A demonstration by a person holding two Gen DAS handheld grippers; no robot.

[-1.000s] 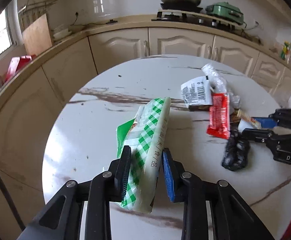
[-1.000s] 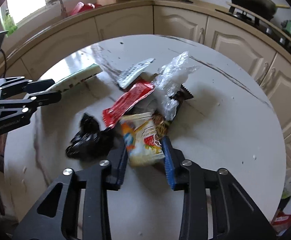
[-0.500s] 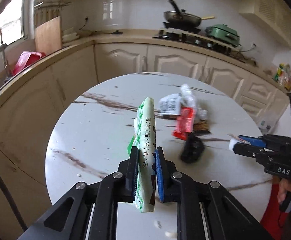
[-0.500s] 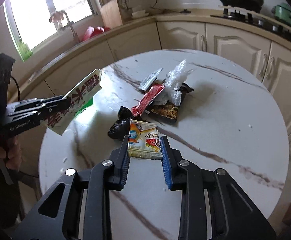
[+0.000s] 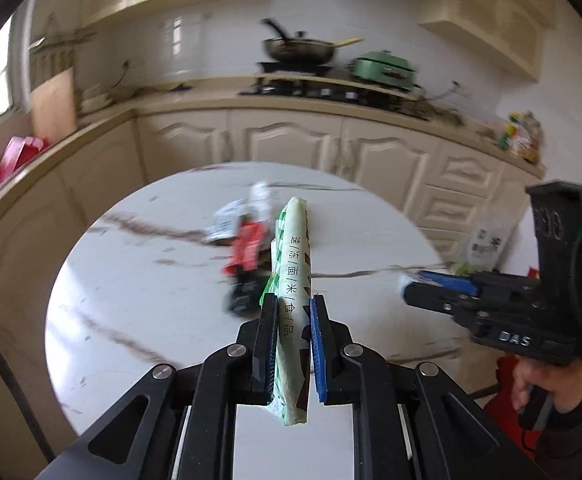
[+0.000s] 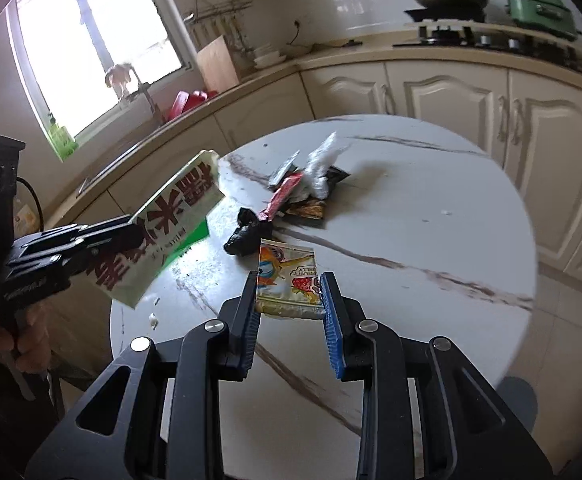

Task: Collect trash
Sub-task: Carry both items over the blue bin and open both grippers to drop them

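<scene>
Both pieces of trash have left the round white marble table. The left gripper has clamped narrow on the green-checked white food bag; the right gripper holds the yellow strawberry snack wrapper. The remaining wrapper pile stays mid-table, so more collecting likely follows.

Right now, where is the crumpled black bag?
In the right wrist view the crumpled black bag lies on the marble table, left of centre, at the near end of the litter pile, touching the red wrapper.
</scene>
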